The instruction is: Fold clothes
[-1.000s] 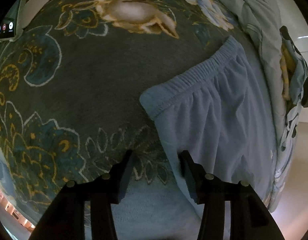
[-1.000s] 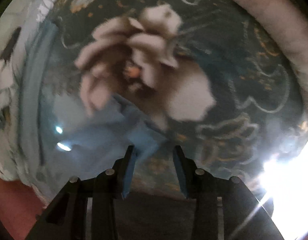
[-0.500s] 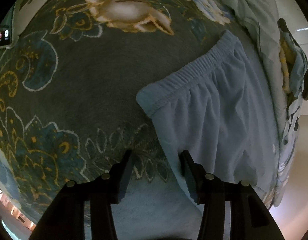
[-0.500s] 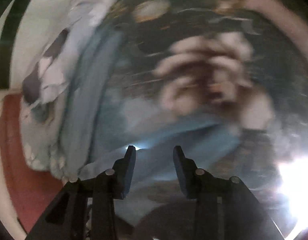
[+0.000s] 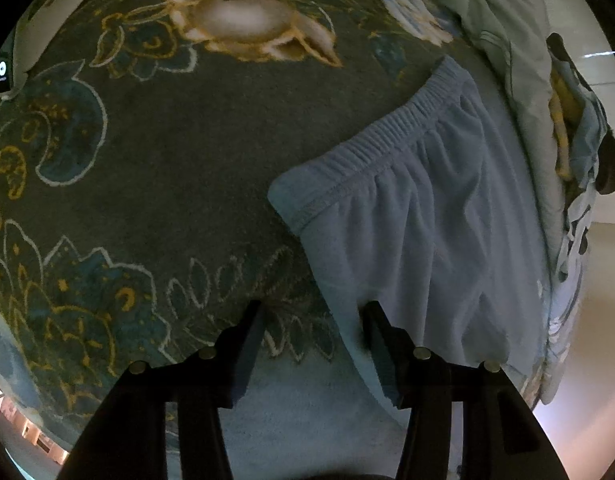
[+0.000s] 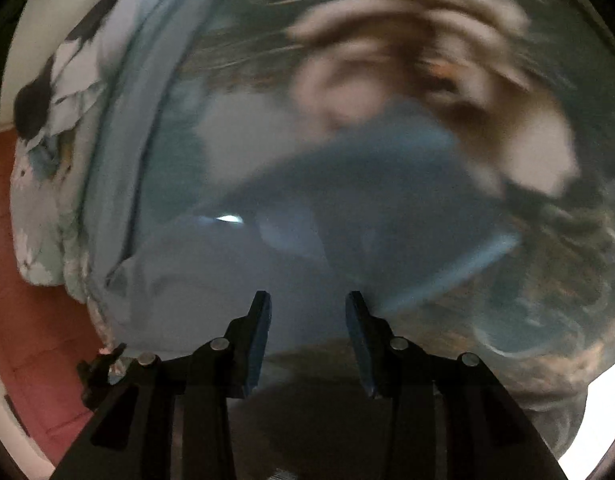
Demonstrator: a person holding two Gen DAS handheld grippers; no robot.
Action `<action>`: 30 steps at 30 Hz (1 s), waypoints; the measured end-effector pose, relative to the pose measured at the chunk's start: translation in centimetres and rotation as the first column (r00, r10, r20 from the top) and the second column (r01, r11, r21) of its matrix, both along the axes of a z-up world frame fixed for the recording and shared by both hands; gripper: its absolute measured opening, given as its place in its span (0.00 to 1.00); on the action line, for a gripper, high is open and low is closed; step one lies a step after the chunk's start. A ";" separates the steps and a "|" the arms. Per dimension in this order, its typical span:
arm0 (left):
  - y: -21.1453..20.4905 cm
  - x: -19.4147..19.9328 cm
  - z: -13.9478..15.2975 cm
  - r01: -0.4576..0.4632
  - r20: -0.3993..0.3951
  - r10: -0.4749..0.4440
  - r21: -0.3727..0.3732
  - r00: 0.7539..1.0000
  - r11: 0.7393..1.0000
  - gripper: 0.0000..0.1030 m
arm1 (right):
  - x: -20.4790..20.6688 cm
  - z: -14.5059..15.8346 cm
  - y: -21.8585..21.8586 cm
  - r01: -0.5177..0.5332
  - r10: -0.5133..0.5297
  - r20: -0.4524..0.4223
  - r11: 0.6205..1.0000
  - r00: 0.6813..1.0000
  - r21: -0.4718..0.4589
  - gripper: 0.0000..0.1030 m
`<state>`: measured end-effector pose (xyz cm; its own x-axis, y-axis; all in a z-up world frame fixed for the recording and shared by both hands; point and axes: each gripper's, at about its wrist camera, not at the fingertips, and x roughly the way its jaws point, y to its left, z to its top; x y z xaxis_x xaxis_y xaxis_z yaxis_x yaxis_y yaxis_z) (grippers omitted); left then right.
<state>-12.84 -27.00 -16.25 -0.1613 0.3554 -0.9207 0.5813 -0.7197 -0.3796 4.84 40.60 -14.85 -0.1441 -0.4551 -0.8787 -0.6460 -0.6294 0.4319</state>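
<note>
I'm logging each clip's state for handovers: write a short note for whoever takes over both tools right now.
Left tool: open, empty, low over the blue shorts, its right finger above their side edge.
Right tool: open, empty, over blue fabric; that view is motion-blurred, so whether it touches is unclear.
The shorts lie flat on the floral blanket, waistband away from the left tool. Pale patterned bedding is bunched beyond them.
Done: shorts spread out; no fold visible in the left view.
Left: grip an edge, fold, and flatten.
</note>
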 end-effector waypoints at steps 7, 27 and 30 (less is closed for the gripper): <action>0.0 0.6 0.1 -0.011 -0.014 0.011 0.016 1.000 1.000 0.53 | 5.1 -1.0 3.9 0.199 -0.199 0.031 0.980 0.980 0.003 0.39; -1.1 2.9 1.5 -0.218 -0.164 0.241 0.146 0.957 0.965 0.03 | 4.5 0.6 5.1 0.394 -0.406 -0.202 0.914 0.891 -0.101 0.05; -2.1 3.0 3.0 -0.227 -0.202 0.254 0.149 0.946 0.963 0.03 | 3.6 2.9 5.4 0.381 -0.399 -0.264 0.917 0.878 -0.118 0.04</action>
